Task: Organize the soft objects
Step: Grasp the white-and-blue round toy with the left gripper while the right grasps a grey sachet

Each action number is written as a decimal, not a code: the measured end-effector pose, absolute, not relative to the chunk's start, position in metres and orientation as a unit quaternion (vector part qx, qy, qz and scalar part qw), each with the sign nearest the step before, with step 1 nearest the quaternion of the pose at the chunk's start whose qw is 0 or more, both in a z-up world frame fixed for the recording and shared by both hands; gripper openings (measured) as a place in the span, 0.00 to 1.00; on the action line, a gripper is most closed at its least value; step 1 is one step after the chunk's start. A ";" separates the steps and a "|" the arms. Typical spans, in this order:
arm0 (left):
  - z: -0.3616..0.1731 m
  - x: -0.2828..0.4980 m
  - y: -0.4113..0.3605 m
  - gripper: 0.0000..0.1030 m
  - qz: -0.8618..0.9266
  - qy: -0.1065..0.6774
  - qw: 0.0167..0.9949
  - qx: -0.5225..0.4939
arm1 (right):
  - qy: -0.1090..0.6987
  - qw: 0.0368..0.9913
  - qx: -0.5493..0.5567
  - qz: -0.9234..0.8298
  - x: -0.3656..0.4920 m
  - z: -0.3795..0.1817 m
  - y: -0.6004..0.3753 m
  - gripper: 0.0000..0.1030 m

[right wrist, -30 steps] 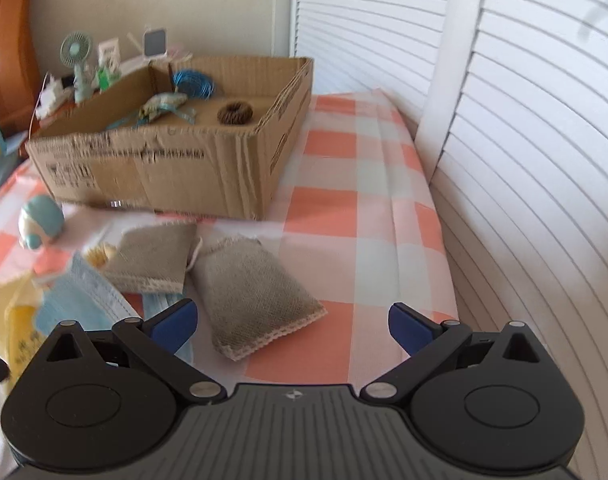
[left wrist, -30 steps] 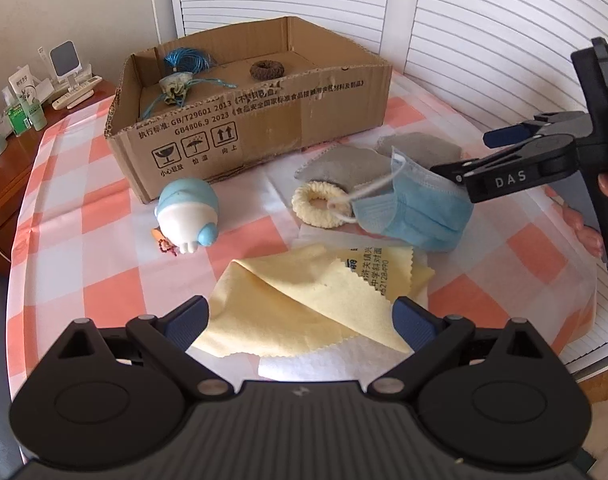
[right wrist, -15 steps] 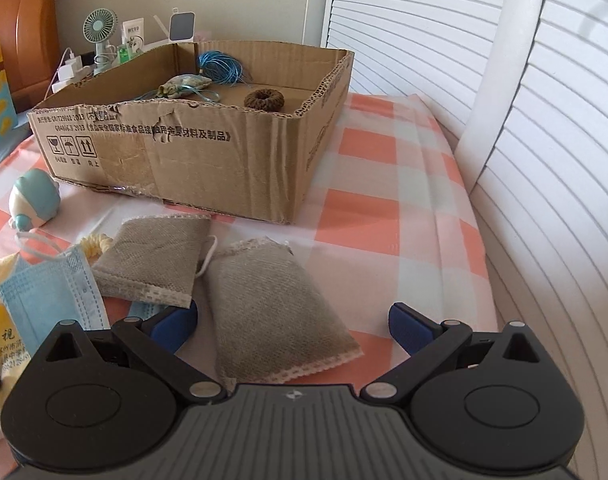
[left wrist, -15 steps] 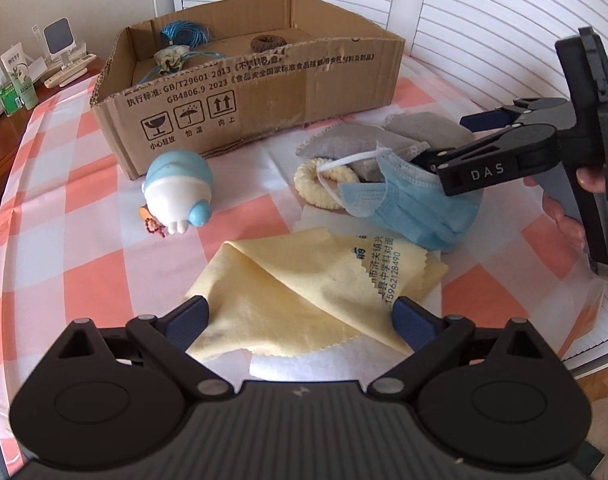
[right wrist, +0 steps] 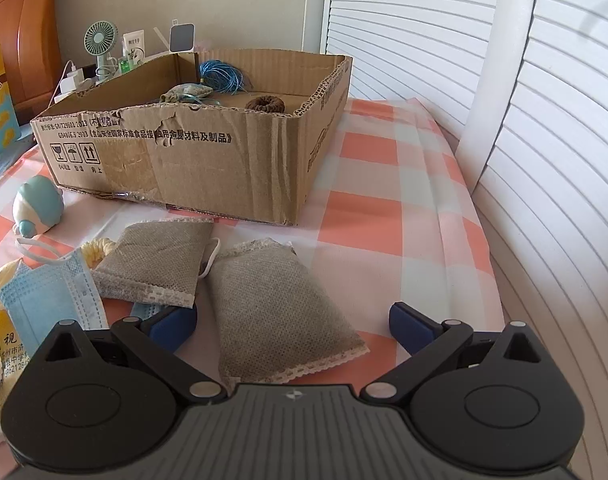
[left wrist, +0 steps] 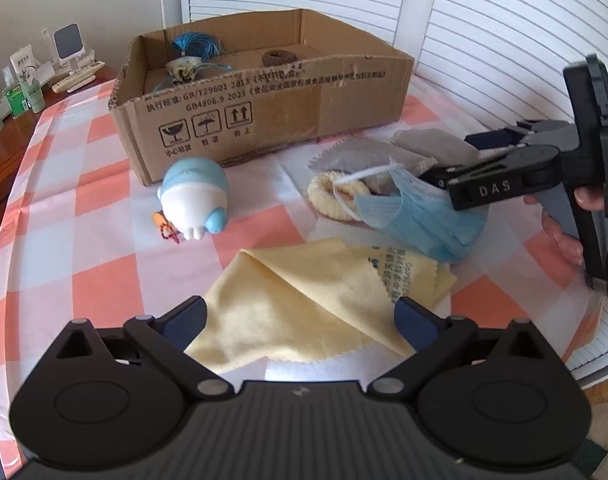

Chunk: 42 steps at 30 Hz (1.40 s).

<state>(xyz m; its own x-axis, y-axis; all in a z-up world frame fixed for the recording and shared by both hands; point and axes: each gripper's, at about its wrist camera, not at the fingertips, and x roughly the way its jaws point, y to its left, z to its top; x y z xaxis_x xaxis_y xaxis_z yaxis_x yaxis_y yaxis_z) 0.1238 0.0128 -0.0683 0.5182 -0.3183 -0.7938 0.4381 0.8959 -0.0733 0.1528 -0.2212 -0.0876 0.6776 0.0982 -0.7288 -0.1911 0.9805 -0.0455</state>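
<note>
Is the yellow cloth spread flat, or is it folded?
Folded. The yellow cloth lies on the table with one layer doubled over another; a diagonal fold edge runs across it and a printed corner shows underneath.

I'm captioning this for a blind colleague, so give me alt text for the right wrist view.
An open right hand-held gripper hovers over a grey fabric pouch on a checked tablecloth. A second pouch and blue face mask lie to the left, with an open cardboard box behind holding a brown scrunchie.

The cardboard box [left wrist: 264, 116] near wall reads "GB/T29601 2013", "GB4806.9 2023" above three handling signs. The right gripper [left wrist: 448, 160] arm says "DAS".
</note>
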 end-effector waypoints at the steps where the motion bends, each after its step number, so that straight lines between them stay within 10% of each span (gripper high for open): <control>1: -0.067 0.127 0.015 0.97 -0.213 0.435 0.872 0.064 | 0.393 0.914 -0.059 0.079 0.152 -0.088 -0.221 1.00; 27: -0.072 0.185 0.027 0.51 -0.128 0.386 0.912 0.060 | 0.383 0.916 -0.072 0.098 0.151 -0.086 -0.221 0.99; 42: -0.068 0.190 0.031 0.43 -0.135 0.398 0.905 0.064 | 0.380 0.907 -0.104 0.149 0.150 -0.075 -0.213 0.43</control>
